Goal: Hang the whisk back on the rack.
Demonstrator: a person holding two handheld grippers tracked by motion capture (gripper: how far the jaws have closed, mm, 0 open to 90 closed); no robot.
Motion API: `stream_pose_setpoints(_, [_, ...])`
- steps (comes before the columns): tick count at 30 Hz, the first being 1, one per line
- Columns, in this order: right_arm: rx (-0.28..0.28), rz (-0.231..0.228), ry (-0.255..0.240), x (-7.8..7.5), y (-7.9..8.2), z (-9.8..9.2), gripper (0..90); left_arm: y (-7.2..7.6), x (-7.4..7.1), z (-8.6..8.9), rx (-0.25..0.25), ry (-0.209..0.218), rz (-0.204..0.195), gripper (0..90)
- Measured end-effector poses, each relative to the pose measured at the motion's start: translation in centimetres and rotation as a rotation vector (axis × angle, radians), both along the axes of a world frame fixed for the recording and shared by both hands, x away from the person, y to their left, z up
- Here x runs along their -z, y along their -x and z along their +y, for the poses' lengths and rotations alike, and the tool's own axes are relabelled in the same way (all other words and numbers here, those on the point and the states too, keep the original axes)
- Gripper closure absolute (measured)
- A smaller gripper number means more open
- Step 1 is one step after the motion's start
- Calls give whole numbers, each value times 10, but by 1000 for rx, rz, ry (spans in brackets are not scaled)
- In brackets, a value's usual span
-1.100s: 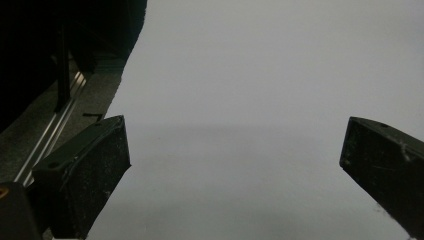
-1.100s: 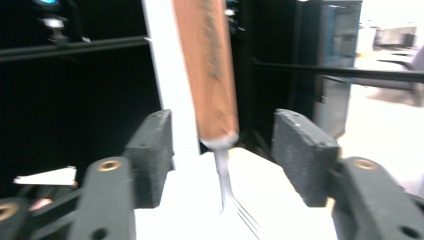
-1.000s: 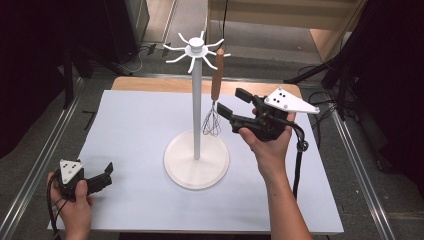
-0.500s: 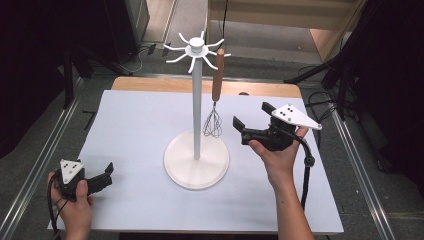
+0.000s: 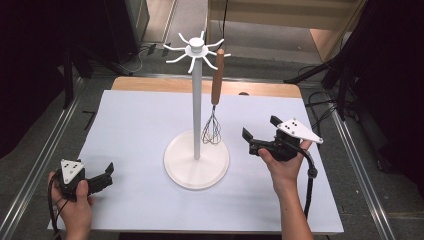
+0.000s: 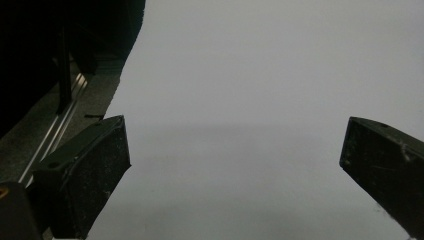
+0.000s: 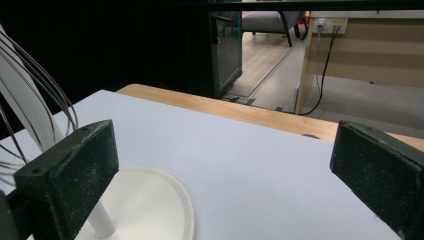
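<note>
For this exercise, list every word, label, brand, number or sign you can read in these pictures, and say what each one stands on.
There is no readable text.
The whisk and the white stand carry no lettering.
The grey plate on the right gripper shows dark dots, no letters; the same holds for the left gripper.
The wall sockets in the right gripper view are too small to read.

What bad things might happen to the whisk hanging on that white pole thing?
The whisk hangs from one thin hook of the white stand, so a bump might knock it off. The right gripper sits close beside it with jaws open and empty; its jaws have just been opening. A careless sweep could hit the wires or tip the stand. The left gripper is far away, unlikely to help.
</note>
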State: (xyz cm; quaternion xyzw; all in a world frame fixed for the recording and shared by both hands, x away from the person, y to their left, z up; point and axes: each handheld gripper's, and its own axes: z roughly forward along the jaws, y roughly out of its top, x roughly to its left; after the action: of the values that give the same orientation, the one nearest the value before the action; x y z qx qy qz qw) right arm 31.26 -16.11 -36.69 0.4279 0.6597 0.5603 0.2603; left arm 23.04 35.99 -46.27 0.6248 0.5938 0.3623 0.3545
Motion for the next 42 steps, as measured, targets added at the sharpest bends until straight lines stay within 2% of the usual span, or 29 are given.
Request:
stream_pose_setpoints(8, [42, 10, 0, 15, 4, -12, 0, 0, 0, -1, 0, -4, 0, 2])
stream_pose_setpoints(20, [87, 55, 35, 43, 9, -31, 0, 0, 0, -1, -3, -6, 2, 2])
stream_pose_setpoints(42, [171, 121, 57, 78, 22, -68, 0, 0, 0, -1, -5, -9, 2, 2])
